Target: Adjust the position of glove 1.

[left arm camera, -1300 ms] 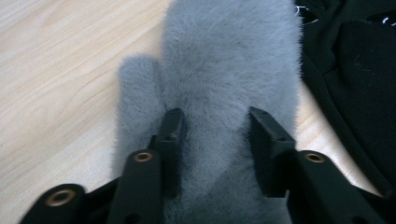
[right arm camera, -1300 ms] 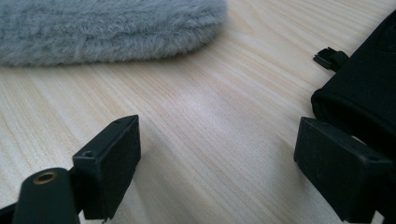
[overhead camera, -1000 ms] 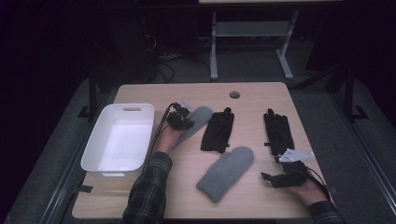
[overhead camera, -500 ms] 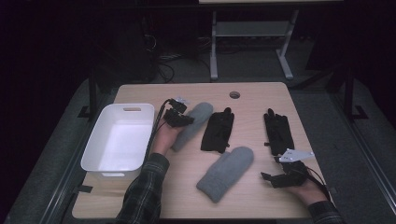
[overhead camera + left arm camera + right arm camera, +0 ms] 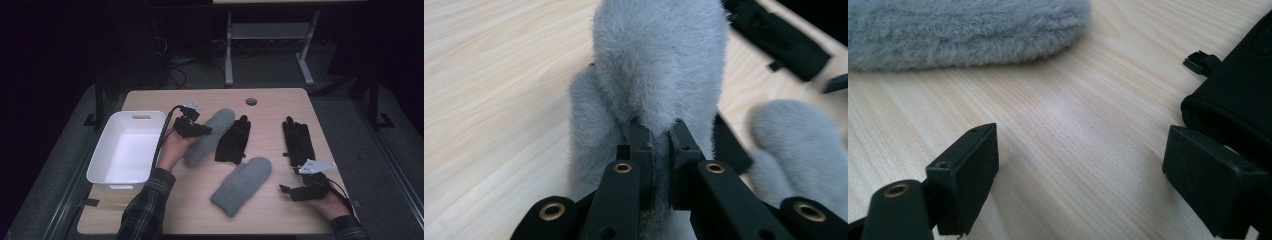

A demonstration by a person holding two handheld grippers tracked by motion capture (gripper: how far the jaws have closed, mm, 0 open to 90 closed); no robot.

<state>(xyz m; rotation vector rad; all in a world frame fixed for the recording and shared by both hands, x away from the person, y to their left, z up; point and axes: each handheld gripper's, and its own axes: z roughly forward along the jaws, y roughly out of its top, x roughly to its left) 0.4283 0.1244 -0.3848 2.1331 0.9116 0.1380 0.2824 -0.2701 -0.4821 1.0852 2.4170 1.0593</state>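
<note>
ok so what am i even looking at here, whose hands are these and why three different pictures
A person sits at a wooden table holding a two-jaw gripper tool in each hand. The high view looks down from above; the other two come from cameras riding on each tool, looking along its black jaws. The left gripper is pinched shut on a grey mitten beside a white bin. The right gripper rests open on the table near a black glove. A second grey mitten and another black glove lie between them.
</note>
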